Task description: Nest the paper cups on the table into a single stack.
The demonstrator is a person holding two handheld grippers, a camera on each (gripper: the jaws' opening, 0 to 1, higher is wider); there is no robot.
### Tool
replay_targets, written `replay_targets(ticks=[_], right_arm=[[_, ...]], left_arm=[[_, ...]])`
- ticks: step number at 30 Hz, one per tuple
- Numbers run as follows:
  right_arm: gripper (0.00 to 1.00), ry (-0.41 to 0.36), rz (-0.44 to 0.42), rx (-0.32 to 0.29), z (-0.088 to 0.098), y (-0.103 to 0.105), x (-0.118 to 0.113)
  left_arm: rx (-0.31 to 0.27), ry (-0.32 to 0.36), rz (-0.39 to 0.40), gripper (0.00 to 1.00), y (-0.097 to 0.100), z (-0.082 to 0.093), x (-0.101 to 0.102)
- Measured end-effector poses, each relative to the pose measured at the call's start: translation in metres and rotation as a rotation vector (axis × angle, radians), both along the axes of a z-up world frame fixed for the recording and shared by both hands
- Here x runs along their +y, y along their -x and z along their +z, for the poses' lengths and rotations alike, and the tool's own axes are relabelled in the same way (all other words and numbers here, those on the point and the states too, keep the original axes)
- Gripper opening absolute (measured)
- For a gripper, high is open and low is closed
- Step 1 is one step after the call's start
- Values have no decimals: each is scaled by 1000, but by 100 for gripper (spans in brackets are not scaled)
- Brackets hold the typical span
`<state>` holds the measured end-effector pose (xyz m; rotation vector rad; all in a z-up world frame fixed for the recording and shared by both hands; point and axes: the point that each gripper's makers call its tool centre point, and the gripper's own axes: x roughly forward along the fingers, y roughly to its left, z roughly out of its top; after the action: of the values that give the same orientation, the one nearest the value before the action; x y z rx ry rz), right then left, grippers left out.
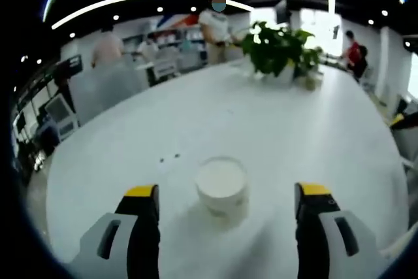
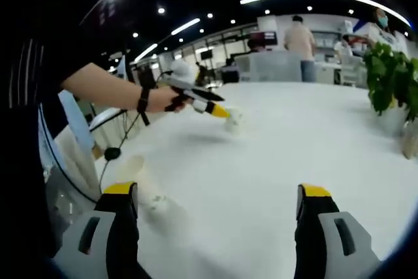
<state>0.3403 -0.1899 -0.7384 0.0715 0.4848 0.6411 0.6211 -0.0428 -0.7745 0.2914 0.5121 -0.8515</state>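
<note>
Left gripper view: left hand-held gripper (image 1: 225, 204) released, jaws wide apart. Paper cup (image 1: 223, 189) upright on white surface (image 1: 261, 122), between jaws, touching neither. Potted plant (image 1: 277, 50) far side of surface.

Right gripper view: second cup (image 2: 132, 164) on its side near surface's left edge. Left hand-held gripper reaching in at paper cup (image 2: 233, 118). Right hand-held gripper (image 2: 219, 210) released, nothing between jaws.
</note>
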Motion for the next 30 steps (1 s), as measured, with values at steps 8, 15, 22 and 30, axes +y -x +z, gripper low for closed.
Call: replay_targets(ticks=[8,15,22,30], right_arm=[[99,2,-15,4,-1,3,-4],[99,5,-31,16,-3,6,-8],[97,-5,-20,19,-1,7,-8],[97,-19,-43,26,-2,7,-14]], left_arm=[[15,-14,0,79,-5,-12,-1],[22,-12,-6,74,-12,-15,-6],[3,-16,-21,63,-19,-13,-11],[5,-30,-35,61,-17,-16,-14]])
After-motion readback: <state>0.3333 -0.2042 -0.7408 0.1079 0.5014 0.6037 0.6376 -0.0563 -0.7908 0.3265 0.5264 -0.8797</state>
